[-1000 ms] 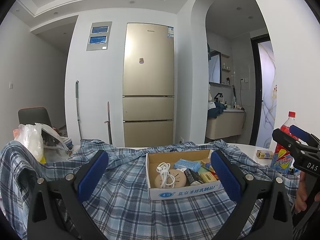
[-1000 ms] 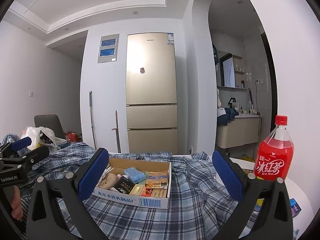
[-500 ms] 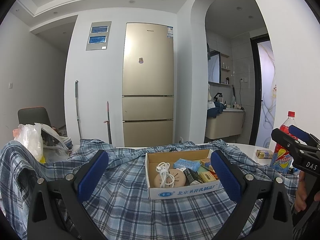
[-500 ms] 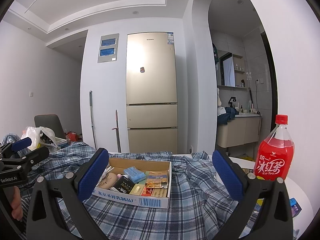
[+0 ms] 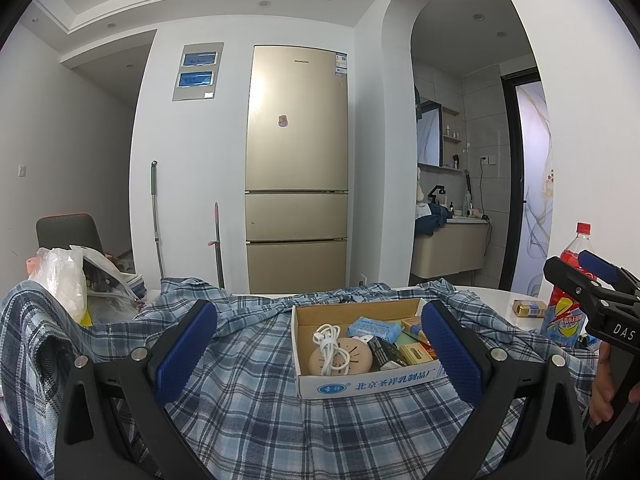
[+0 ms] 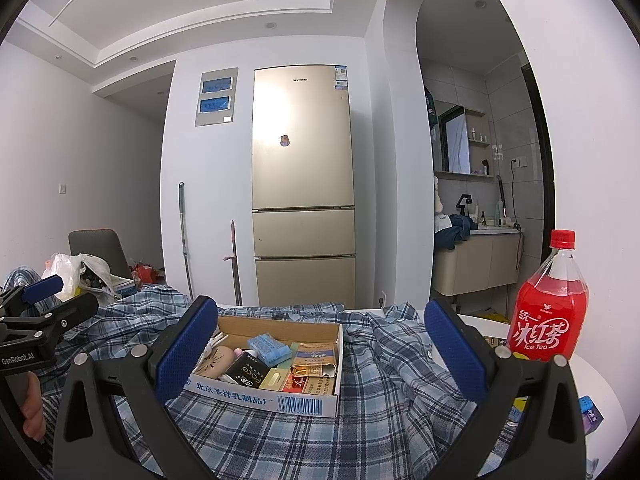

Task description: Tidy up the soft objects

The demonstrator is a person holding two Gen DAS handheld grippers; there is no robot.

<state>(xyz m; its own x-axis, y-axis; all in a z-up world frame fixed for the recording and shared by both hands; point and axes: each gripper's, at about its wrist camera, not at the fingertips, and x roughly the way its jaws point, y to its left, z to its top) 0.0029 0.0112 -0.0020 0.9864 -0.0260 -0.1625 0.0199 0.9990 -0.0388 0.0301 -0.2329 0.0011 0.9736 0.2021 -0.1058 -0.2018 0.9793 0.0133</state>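
Observation:
A blue plaid shirt [image 5: 260,408] lies spread over the white table; it also shows in the right wrist view [image 6: 384,412]. A shallow cardboard box [image 5: 368,378] of small items sits on top of it, also seen in the right wrist view [image 6: 276,398]. My left gripper [image 5: 316,344] is open and empty, held above the shirt just short of the box. My right gripper [image 6: 320,344] is open and empty, held above the shirt, facing the box. Each gripper shows at the edge of the other's view.
A red iced tea bottle [image 6: 548,312] stands at the table's right, also in the left wrist view [image 5: 568,292]. Plastic bags [image 5: 68,276] and a grey chair [image 5: 68,228] are at the left. Small packets [image 6: 588,408] lie near the right edge. A fridge [image 5: 296,184] stands behind.

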